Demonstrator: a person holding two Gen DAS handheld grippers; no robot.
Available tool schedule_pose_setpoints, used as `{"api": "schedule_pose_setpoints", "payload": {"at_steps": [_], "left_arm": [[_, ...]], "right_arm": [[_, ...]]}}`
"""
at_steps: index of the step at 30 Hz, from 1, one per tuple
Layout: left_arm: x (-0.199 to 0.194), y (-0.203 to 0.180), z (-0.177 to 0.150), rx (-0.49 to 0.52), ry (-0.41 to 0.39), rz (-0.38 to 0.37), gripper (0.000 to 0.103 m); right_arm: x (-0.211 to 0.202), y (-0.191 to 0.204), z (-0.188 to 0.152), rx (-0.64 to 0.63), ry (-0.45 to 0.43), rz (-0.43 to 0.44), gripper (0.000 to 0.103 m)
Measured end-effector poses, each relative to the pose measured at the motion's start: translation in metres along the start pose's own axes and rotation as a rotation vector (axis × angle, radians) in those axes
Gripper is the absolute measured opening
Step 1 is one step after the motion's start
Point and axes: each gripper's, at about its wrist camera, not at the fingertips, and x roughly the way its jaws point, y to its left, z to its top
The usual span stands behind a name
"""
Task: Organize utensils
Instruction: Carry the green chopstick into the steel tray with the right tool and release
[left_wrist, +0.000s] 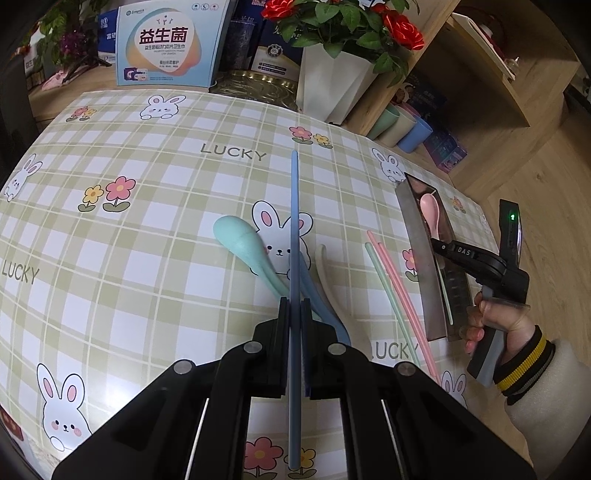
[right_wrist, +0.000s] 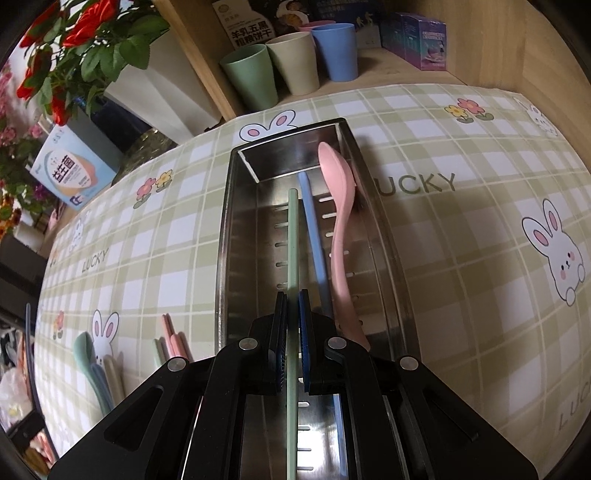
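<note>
My left gripper (left_wrist: 294, 306) is shut on a blue chopstick (left_wrist: 294, 221) and holds it above the tablecloth, pointing away. Under it lie a teal spoon (left_wrist: 240, 243), a blue spoon (left_wrist: 325, 314) and a cream spoon (left_wrist: 323, 266). Pink chopsticks (left_wrist: 399, 288) and a green chopstick (left_wrist: 388, 291) lie to their right. My right gripper (right_wrist: 292, 301) is shut on a green chopstick (right_wrist: 292, 240) over the steel utensil tray (right_wrist: 236, 221). In the tray lie a blue chopstick (right_wrist: 314, 236) and a pink spoon (right_wrist: 338, 206). The tray also shows in the left wrist view (left_wrist: 417, 251).
A white pot with red roses (left_wrist: 332, 81) and boxes (left_wrist: 166, 44) stand at the table's far edge. Green, cream and blue cups (right_wrist: 295, 59) stand on a wooden shelf behind the tray. The tablecloth (left_wrist: 110, 240) is checked with rabbits.
</note>
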Motion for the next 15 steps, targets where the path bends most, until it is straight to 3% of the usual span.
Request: {"api": "schedule_pose_setpoints", "payload": {"at_steps": [9, 15], "left_arm": [[0.002, -0.014, 0.002, 0.009, 0.019, -0.011, 0.005], [0.007, -0.046, 0.012, 0.060, 0.030, -0.025, 0.005]], "right_arm": [[-0.031, 0.001, -0.010, 0.009, -0.025, 0.054, 0.008], [-0.064, -0.010, -0.024, -0.025, -0.032, 0.045, 0.009]]}}
